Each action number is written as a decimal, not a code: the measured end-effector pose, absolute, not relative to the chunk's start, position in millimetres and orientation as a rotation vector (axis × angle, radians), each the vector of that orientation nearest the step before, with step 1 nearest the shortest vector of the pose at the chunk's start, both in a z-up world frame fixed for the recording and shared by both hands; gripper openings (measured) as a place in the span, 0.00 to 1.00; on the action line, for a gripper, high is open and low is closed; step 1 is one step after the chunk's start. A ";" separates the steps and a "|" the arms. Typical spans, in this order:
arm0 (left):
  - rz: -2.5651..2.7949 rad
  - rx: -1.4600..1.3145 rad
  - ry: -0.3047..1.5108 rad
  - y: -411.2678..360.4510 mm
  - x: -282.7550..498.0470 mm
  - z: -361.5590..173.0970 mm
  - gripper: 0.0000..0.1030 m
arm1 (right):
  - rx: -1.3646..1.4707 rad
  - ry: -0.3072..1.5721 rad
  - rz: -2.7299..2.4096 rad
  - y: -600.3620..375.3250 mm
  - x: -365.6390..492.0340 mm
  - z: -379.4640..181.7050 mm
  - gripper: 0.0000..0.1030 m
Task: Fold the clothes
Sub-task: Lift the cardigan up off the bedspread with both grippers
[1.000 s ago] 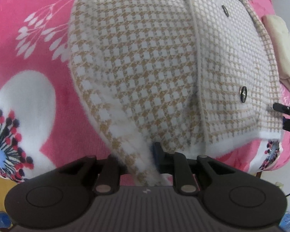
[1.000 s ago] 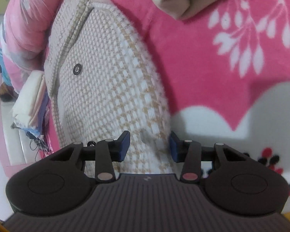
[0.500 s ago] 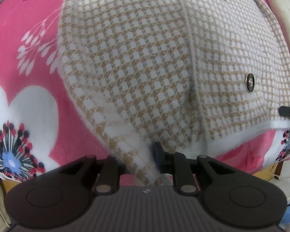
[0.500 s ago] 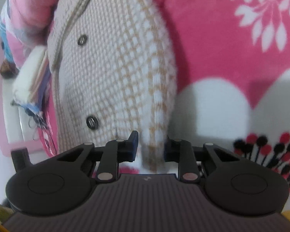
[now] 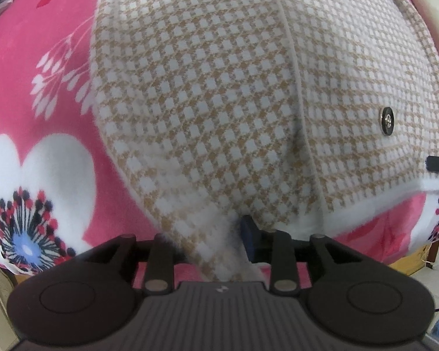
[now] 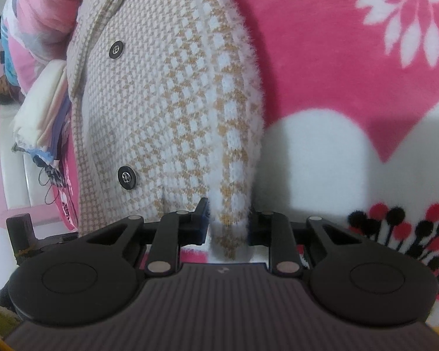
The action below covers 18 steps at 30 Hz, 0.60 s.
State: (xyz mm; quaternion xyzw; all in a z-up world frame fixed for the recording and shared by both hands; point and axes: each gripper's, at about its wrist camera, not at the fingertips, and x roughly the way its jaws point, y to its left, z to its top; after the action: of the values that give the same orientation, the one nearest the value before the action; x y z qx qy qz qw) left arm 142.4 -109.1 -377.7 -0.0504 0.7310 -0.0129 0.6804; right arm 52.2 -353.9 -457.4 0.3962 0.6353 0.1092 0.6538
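Houndstooth cardigan [image 5: 207,111] spread on the pink blanket [image 5: 44,29], sleeves folded in. My left claw [image 5: 207,234] is opening around its hem at 6 o'clock; my right claw [image 6: 228,222] pinches the sleeve edge. Body fold remains, I judge.

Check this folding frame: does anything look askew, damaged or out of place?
Nothing stands out. The houndstooth cardigan lies buttoned on the pink floral blanket. The left gripper has a fold of its knit between its opening jaws; the right gripper pinches a fold at its edge. No tear shows.
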 end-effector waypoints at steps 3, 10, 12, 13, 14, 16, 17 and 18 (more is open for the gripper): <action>-0.033 -0.114 1.637 -106.6 140.8 -378.5 0.30 | 0.900 1.440 0.258 -356.1 51.9 -458.8 0.20; -0.033 -0.108 1.626 -105.4 128.8 -377.8 0.30 | 0.908 1.439 0.258 -356.4 51.7 -460.5 0.19; -0.035 -0.109 1.623 -98.4 118.9 -379.4 0.30 | 0.910 1.439 0.258 -355.9 50.9 -460.6 0.19; -0.037 -0.108 1.623 -93.4 114.6 -378.9 0.30 | 0.910 1.439 0.259 -355.2 51.0 -460.7 0.19; -0.039 -0.107 1.621 -83.0 108.7 -378.2 0.30 | 0.909 1.440 0.260 -354.8 51.2 -461.0 0.19; -0.038 -0.108 1.617 -79.3 104.0 -378.3 0.30 | 0.911 1.439 0.262 -354.7 51.5 -461.8 0.19; -0.037 -0.111 1.613 -77.2 101.0 -378.9 0.30 | 0.913 1.438 0.261 -354.7 51.3 -462.2 0.19; -0.037 -0.115 1.609 -75.6 98.1 -379.5 0.29 | 0.914 1.437 0.262 -354.5 51.1 -462.3 0.19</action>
State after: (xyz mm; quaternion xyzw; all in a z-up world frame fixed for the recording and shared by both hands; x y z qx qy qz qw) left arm 98.1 -75.6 -379.5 -0.0517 0.7199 -0.0166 0.6920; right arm 51.1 -354.5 -462.3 0.4026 0.6329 0.1154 0.6512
